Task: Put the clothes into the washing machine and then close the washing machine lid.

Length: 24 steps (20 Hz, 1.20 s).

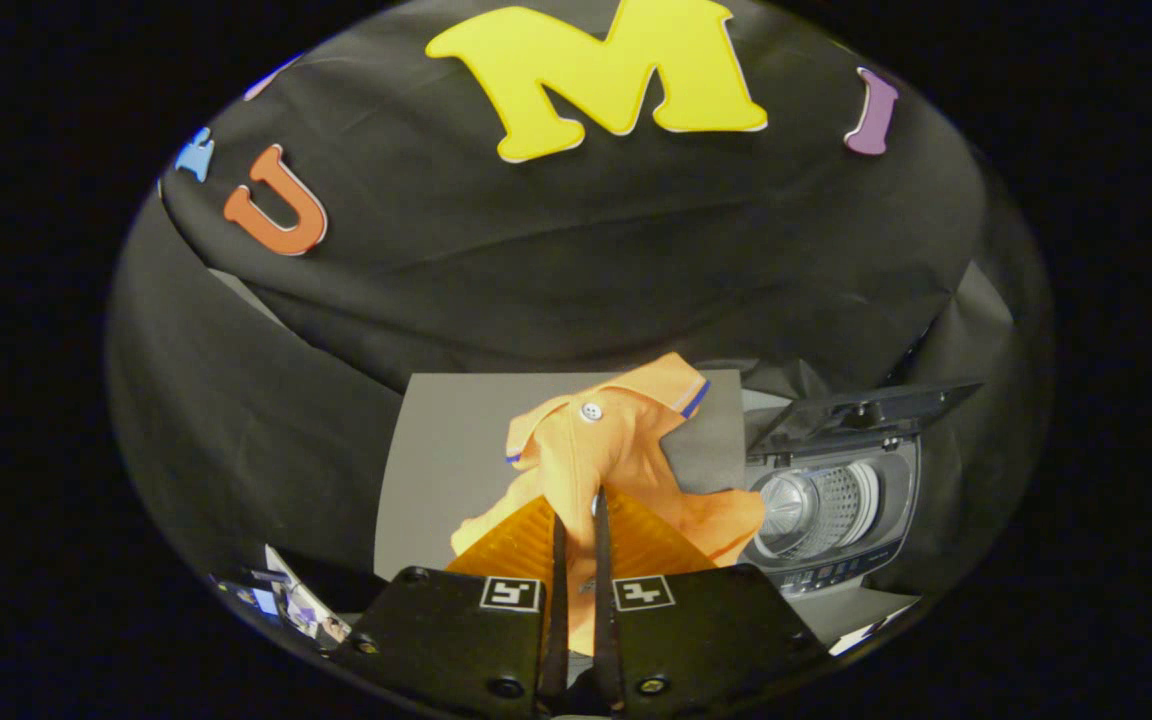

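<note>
Gripper (576,530) fingers pinched narrow on orange shirt (616,450), shirt bunched above grey table (446,450), washing machine (831,500) beside it, lid (861,410) raised

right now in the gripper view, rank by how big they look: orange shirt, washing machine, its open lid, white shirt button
1. Orange collared shirt, pinched in the gripper, so nearness inflates it
2. Small grey top-loading washing machine
3. Its raised dark lid
4. White round shirt button

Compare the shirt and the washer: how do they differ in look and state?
The shirt is orange, soft and crumpled; the washer is grey and rigid. The shirt hangs pinched between the shut tongs; the washer stands beyond and to their right, lid raised, drum showing. Both are over the grey table.
</note>
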Each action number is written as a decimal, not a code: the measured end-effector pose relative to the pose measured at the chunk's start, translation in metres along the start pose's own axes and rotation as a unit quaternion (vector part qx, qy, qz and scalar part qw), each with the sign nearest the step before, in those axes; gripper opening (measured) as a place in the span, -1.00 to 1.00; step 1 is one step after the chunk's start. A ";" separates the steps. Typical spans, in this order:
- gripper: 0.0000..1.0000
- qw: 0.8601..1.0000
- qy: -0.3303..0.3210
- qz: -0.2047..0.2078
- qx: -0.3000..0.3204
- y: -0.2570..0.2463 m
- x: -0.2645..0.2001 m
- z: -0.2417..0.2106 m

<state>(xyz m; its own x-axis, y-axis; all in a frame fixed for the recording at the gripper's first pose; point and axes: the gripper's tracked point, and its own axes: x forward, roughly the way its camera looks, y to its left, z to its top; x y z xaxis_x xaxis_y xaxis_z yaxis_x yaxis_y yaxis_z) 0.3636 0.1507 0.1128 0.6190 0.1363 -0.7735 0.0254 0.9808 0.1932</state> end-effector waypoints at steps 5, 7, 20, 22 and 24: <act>-0.73 0.999 -0.030 -0.003 0.016 -0.018 -0.035 0.013; -0.73 0.999 -0.042 -0.008 0.020 -0.037 -0.054 0.019; -0.73 0.991 -0.106 -0.050 0.060 -0.156 -0.137 0.030; -0.73 0.991 -0.105 -0.055 0.066 -0.173 -0.140 0.028; -0.73 0.991 -0.102 -0.055 0.074 -0.191 -0.142 0.023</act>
<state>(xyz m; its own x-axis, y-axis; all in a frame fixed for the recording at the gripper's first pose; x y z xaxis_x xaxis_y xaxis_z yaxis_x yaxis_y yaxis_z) 0.2890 -0.0589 0.1997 0.7511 -0.0149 -0.6601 0.2061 0.9551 0.2130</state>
